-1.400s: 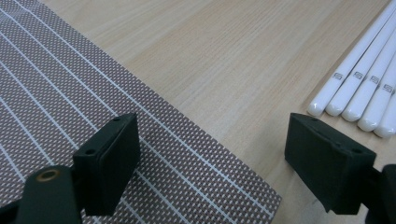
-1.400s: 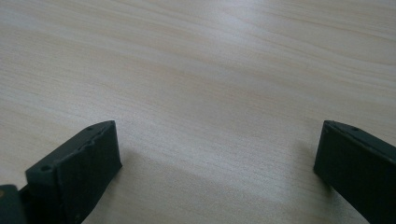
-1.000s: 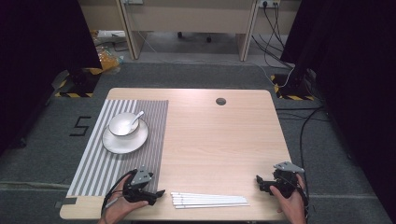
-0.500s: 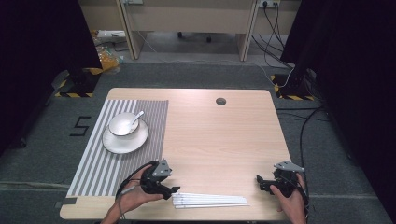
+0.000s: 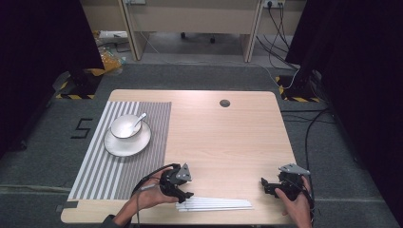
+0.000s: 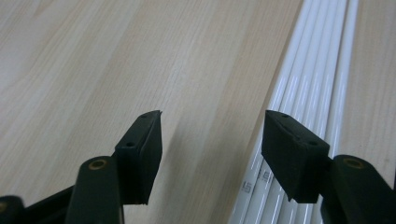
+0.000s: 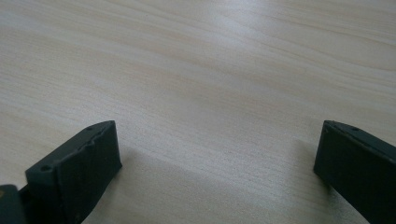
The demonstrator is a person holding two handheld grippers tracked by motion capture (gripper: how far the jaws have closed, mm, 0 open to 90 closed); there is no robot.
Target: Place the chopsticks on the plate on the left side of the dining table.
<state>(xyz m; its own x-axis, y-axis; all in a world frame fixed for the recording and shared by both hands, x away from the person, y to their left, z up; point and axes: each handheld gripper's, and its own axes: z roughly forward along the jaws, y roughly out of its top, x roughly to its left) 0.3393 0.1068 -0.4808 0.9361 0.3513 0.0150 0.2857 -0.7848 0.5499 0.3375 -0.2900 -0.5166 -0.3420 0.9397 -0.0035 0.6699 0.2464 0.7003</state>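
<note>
My left tool (image 5: 186, 194), jaws apart and just closing on nothing yet, hovers over white chopsticks (image 5: 214, 204) on the surface (image 5: 228, 137). They look light, stiff and slick, so I judge one end the best hold. The right tool (image 5: 264, 183) rests open.

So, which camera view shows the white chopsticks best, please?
The left gripper view: the white chopsticks run close beside its jaws, each stick distinct. The high view shows the whole bundle small, at the table's near edge. The right gripper view gives bare table.

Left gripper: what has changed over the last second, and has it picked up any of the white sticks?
The left gripper moved right to the white sticks' left end; its jaws have just been closing, gripping nothing yet. Right gripper, sticks, bowl and plate are unchanged.
</note>
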